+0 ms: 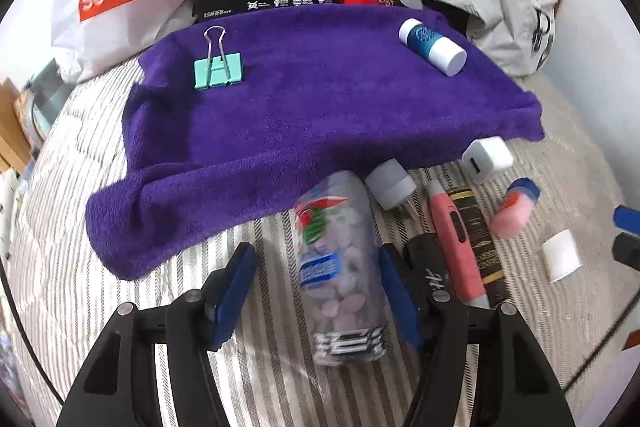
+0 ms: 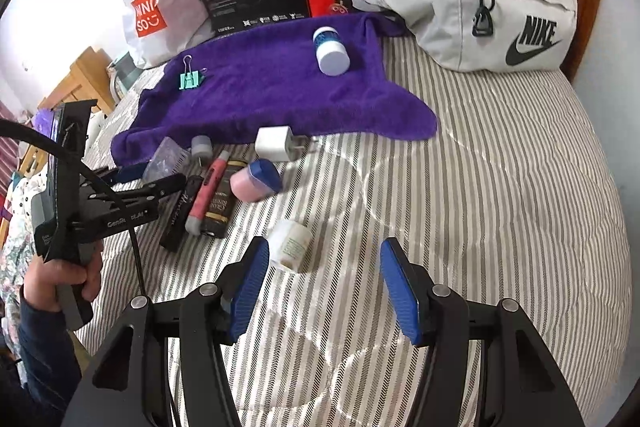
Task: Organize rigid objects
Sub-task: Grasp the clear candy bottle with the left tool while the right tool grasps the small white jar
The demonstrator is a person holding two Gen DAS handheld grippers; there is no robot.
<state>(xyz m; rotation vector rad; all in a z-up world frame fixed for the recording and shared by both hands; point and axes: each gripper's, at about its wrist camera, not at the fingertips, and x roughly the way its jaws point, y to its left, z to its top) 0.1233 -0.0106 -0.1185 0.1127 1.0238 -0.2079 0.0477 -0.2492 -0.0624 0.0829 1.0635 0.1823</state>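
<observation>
On a striped bed, my left gripper (image 1: 316,291) spreads its jaws wide around a clear plastic bottle of pale tablets (image 1: 340,267), lying just below the purple towel (image 1: 300,115); my right gripper (image 2: 324,287) hangs open and empty, beside a small white jar (image 2: 291,245).

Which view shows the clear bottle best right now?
The left wrist view: the clear bottle lies full length between the open left gripper fingers, label and contents visible. The right wrist view shows only part of it, small, behind that gripper.
</observation>
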